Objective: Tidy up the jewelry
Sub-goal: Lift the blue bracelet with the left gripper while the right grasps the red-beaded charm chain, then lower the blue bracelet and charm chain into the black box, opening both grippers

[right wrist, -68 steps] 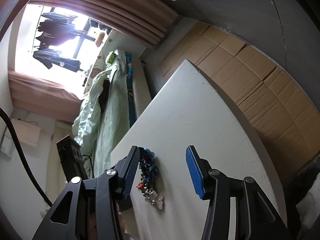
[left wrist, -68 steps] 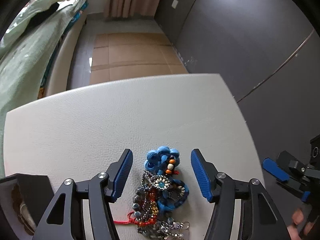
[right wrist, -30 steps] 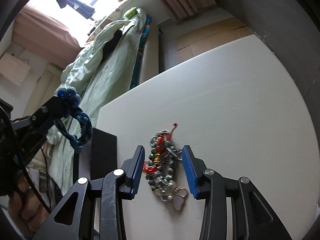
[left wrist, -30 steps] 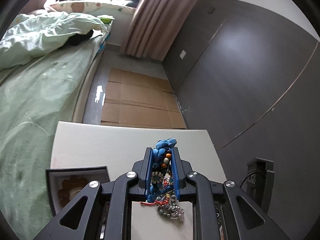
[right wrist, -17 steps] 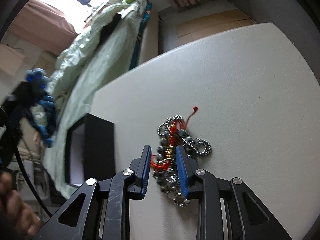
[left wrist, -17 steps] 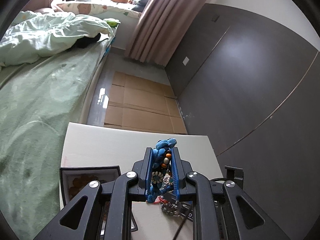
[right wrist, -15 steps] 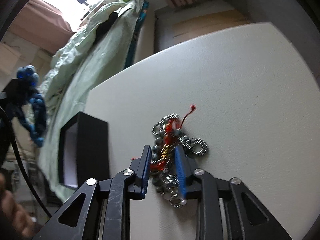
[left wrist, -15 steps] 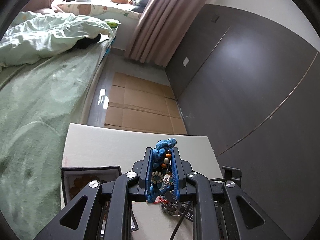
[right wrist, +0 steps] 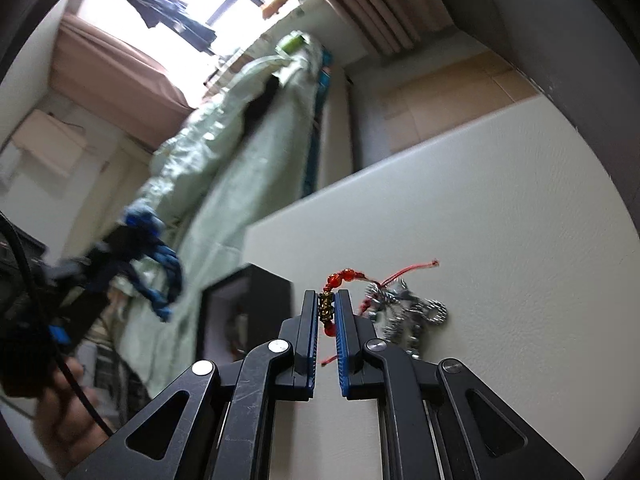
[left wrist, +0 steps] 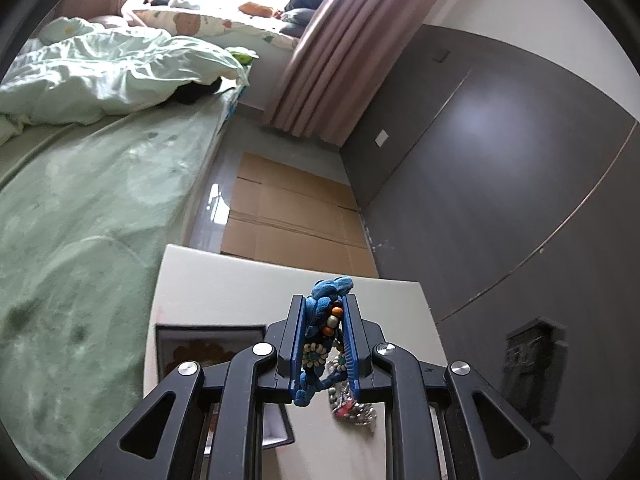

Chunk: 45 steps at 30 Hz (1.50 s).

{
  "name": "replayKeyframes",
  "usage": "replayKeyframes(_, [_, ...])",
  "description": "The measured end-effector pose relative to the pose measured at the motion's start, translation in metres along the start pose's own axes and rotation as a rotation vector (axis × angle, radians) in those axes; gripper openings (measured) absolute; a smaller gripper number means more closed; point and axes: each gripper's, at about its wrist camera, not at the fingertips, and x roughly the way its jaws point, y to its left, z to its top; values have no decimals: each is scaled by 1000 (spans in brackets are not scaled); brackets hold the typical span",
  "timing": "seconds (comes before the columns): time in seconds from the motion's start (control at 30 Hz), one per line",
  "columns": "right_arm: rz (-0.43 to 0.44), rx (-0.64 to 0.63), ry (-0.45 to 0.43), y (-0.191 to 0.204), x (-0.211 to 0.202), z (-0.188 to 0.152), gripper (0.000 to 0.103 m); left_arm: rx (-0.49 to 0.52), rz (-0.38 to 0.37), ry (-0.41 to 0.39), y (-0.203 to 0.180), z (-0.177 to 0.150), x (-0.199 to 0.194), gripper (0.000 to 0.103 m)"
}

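Two grips: left gripper (left wrist: 324,324) clamping blue braided bracelet (left wrist: 326,292); right gripper (right wrist: 327,312) closing on red beaded bracelet (right wrist: 340,278) above desk (right wrist: 500,220).

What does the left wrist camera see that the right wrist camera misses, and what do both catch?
Only the left wrist view: the bead-and-shell detail of the blue braided bracelet pinched in the left gripper, and a dark grey wall.
Only the right wrist view: the right gripper closing on a red-and-gold beaded string bracelet, and a person's hand.
Both: the white table, black jewelry box, silver chain pile and green bed.
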Motion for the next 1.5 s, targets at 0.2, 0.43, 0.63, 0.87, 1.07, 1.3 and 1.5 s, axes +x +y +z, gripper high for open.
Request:
replayKeyframes(0.2, [91,-12,-62,17,-14,5,10,-54,26,18,23,-12,-2,19])
replayKeyframes(0.43, [166,-19,-105,39,-18,8,10,-101,60,40,45,-20,1,19])
replayKeyframes(0.63, [243,-10,-155,52,-24,8,10,-147,73,70,61,-20,8,48])
replayKeyframes(0.87, [313,-50,-218,73,-38,12,10,-164,75,4,65,-18,-6,63])
replayKeyframes(1.07, [359,-89,-217,92,-36,15,10,-207,111,-87,74,-14,-29,63])
replayKeyframes(1.3, [369,-98,-95,102,0,8,10,-265,143,-142,88,-12,-43,74])
replayKeyframes(1.5, [257,-36,31,90,33,1,70,-272,175,-171,91,-11,-49,89])
